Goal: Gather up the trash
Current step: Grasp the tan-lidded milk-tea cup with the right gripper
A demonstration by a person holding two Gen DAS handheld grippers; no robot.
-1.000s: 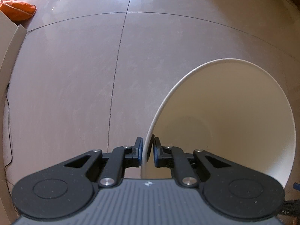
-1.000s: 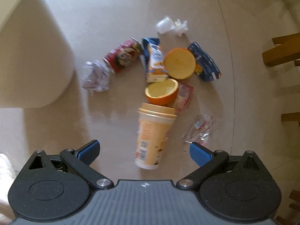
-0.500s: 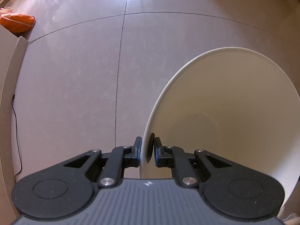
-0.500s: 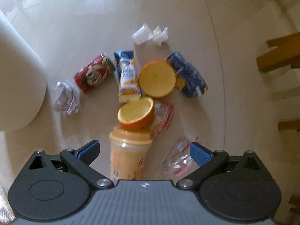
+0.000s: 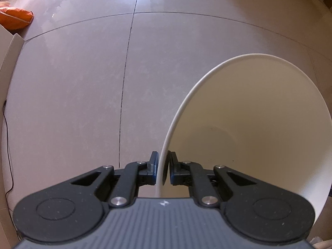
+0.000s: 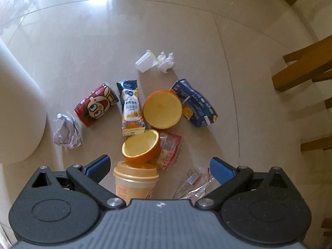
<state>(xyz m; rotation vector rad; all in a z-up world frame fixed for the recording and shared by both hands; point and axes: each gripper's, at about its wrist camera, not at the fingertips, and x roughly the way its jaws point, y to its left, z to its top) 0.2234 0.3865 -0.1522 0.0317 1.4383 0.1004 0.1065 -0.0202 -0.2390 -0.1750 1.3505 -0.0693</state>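
1. Cream-coloured tiled floor (image 6: 83, 58) is being shown in both wrist views, with sunlight glaring off it at the top.
2. White bin (image 5: 259, 137) is being gripped at its rim by the left gripper (image 5: 162, 167), whose fingers are being kept narrow, one outside the wall and one inside; its inside is being seen bare. In the right wrist view its wall is being seen at the left edge.
3. Wooden furniture legs (image 6: 305, 68) are being seen at the right edge.
4. Right gripper (image 6: 159, 167) is being held above the trash with its blue-padded fingers (image 6: 221, 169) spread wide and nothing being pressed between them.
5. Yellow drink cup (image 6: 134, 181) is being seen lying directly below that gripper, between its fingers in the view.
6. Two hollow orange halves are being seen: one (image 6: 162, 110) facing up, the other (image 6: 142, 148) touching the cup's lid.
7. Dark blue carton (image 6: 195, 105), a red cartoon carton (image 6: 95, 108) and a blue-and-orange pouch (image 6: 131, 108) are being seen around the orange halves.
8. Red-and-clear wrapper (image 6: 171, 145) is being seen beside the nearer orange half, and a clear wrapper (image 6: 193, 181) by the right finger.
9. Crumpled paper (image 6: 67, 130) is being seen near the bin; a small white cup (image 6: 145, 61) and a tissue (image 6: 166, 62) are lying farthest away.
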